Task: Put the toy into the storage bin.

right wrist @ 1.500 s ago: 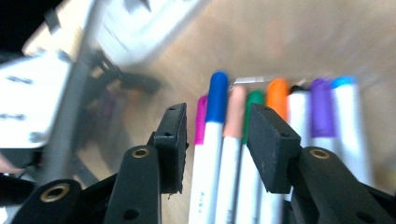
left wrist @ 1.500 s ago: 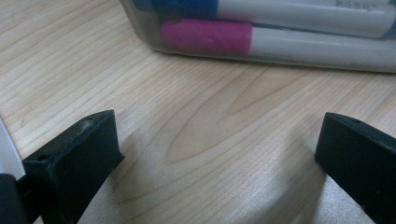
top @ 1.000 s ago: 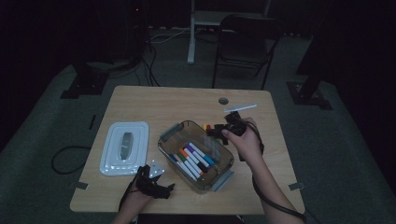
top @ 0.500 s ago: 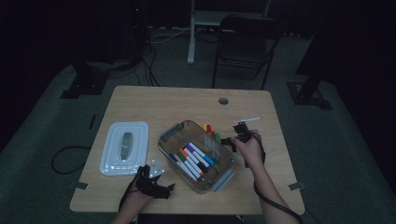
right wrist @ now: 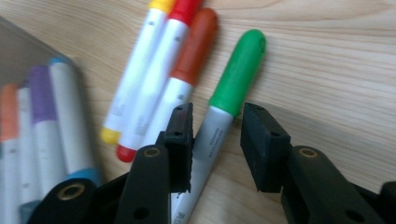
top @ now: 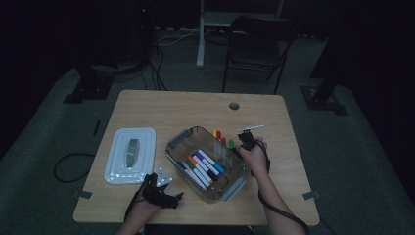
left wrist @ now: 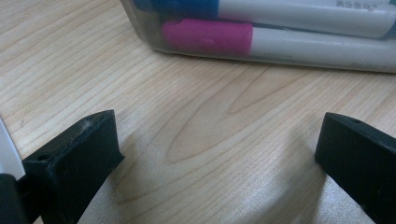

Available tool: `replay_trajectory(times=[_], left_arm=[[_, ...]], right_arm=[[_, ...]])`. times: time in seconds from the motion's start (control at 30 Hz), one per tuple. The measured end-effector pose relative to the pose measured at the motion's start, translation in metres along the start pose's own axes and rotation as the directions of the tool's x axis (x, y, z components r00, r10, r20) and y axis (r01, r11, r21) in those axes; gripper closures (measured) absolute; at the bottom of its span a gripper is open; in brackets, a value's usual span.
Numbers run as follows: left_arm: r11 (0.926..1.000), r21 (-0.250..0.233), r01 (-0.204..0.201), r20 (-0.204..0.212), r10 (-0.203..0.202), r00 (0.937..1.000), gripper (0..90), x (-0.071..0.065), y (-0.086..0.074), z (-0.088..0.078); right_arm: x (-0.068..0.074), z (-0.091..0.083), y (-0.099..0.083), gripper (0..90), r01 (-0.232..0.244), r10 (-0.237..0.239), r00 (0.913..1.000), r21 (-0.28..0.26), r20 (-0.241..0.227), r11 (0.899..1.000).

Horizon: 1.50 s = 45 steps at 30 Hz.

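Right tongs (right wrist: 215, 140): lately closing astride the green marker (right wrist: 224, 112), not yet clamped.
Marker: on the surface, beside the container (top: 178, 147).
Left tongs (left wrist: 219, 154): released.
Risk: marker could be rolled away.

The table (top: 161, 105) is pale wood with a wavy grain. Four markers lie on it with white barrels and printed grey lettering: one green-capped (right wrist: 223, 112), one brown-orange (right wrist: 180, 84), one red (right wrist: 156, 70), one yellow (right wrist: 135, 70). The clear box (top: 235, 183) holds white markers capped pink (left wrist: 208, 37), blue, purple (right wrist: 42, 88) and orange. The lid (top: 131, 154) is white. Both grippers (right wrist: 215, 144) are black.
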<state>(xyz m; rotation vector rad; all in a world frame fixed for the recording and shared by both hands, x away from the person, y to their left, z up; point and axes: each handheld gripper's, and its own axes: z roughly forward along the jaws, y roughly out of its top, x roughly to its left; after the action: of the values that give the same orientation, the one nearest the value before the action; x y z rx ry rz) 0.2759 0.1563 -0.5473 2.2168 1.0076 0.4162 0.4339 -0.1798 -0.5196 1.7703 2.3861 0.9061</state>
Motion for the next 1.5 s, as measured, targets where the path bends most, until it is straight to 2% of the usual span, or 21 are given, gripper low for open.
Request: replay_trajectory(times=[0.03,0.17,0.3,0.37,0.4,0.47,0.57,0.73,0.9,0.93,0.97,1.0,1.03,1.17,1.23,1.33,1.4,1.5], left_arm=[[1.0000,0.000,0.000,0.000,0.000,1.0000,0.5,0.000,0.000,0.000],[1.0000,0.000,0.000,0.000,0.000,1.0000,0.5,0.000,0.000,0.000],[1.0000,0.000,0.000,0.000,0.000,1.0000,0.5,0.000,0.000,0.000],[1.0000,0.000,0.000,0.000,0.000,1.0000,0.5,0.000,0.000,0.000],[1.0000,0.000,0.000,0.000,0.000,1.0000,0.5,0.000,0.000,0.000],[1.0000,0.000,0.000,0.000,0.000,1.0000,0.5,0.000,0.000,0.000],[1.0000,0.000,0.000,0.000,0.000,1.0000,0.5,0.000,0.000,0.000],[1.0000,0.000,0.000,0.000,0.000,1.0000,0.5,0.000,0.000,0.000],[1.0000,-0.003,0.002,-0.001,-0.002,1.0000,0.5,0.000,0.000,0.000],[1.0000,-0.003,0.002,-0.001,-0.002,1.0000,0.5,0.000,0.000,0.000],[1.0000,-0.003,0.002,-0.001,-0.002,1.0000,0.5,0.000,0.000,0.000],[1.0000,-0.003,0.002,-0.001,-0.002,1.0000,0.5,0.000,0.000,0.000],[1.0000,-0.003,0.002,-0.001,-0.002,1.0000,0.5,0.000,0.000,0.000],[1.0000,-0.003,0.002,-0.001,-0.002,1.0000,0.5,0.000,0.000,0.000],[1.0000,-0.002,0.002,0.000,-0.002,1.0000,0.5,0.000,0.000,0.000],[1.0000,-0.002,0.002,0.000,-0.002,1.0000,0.5,0.000,0.000,0.000],[1.0000,-0.002,0.002,0.001,-0.002,1.0000,0.5,0.000,0.000,0.000],[1.0000,-0.002,0.002,0.000,-0.002,1.0000,0.5,0.000,0.000,0.000]], right_arm=[[0.000,0.000,0.000,66.4,0.000,0.000,1.0000,0.000,0.000,1.000],[-0.007,-0.004,-0.002,76.1,-0.004,0.004,0.9990,-0.003,0.045,1.000],[-0.013,-0.009,-0.005,76.4,-0.031,0.031,0.9984,-0.008,0.047,1.000],[-0.016,-0.013,-0.005,76.4,-0.046,0.046,0.9986,-0.009,0.025,0.999],[-0.018,-0.023,-0.004,76.4,-0.056,0.057,0.9984,-0.018,0.005,0.998],[-0.018,-0.026,-0.004,76.4,-0.057,0.057,0.9984,-0.026,-0.001,0.998],[-0.017,-0.045,-0.001,76.4,-0.062,0.060,0.9979,-0.061,-0.024,0.996],[-0.007,-0.078,0.006,76.4,-0.023,0.019,0.9993,-0.118,-0.033,0.993],[0.011,-0.109,0.012,76.4,0.017,-0.033,0.9964,-0.198,-0.078,0.980],[0.016,-0.114,0.013,76.4,0.025,-0.046,0.9944,-0.213,-0.094,0.977],[0.027,-0.122,0.015,76.4,0.046,-0.075,0.9895,-0.227,-0.123,0.973],[0.027,-0.122,0.015,76.4,0.046,-0.075,0.9895,-0.227,-0.123,0.973],[0.033,-0.125,0.016,76.4,0.056,-0.091,0.9864,-0.237,-0.137,0.970],[0.059,-0.129,0.017,76.4,0.113,-0.160,0.9690,-0.236,-0.189,0.965],[0.072,-0.127,0.018,76.4,0.135,-0.188,0.9577,-0.237,-0.218,0.962],[0.092,-0.121,0.020,76.4,0.182,-0.232,0.9453,-0.218,-0.229,0.959],[0.104,-0.115,0.020,76.4,0.197,-0.249,0.9322,-0.208,-0.263,0.958],[0.119,-0.104,0.019,76.4,0.227,-0.273,0.9191,-0.185,-0.284,0.956]])
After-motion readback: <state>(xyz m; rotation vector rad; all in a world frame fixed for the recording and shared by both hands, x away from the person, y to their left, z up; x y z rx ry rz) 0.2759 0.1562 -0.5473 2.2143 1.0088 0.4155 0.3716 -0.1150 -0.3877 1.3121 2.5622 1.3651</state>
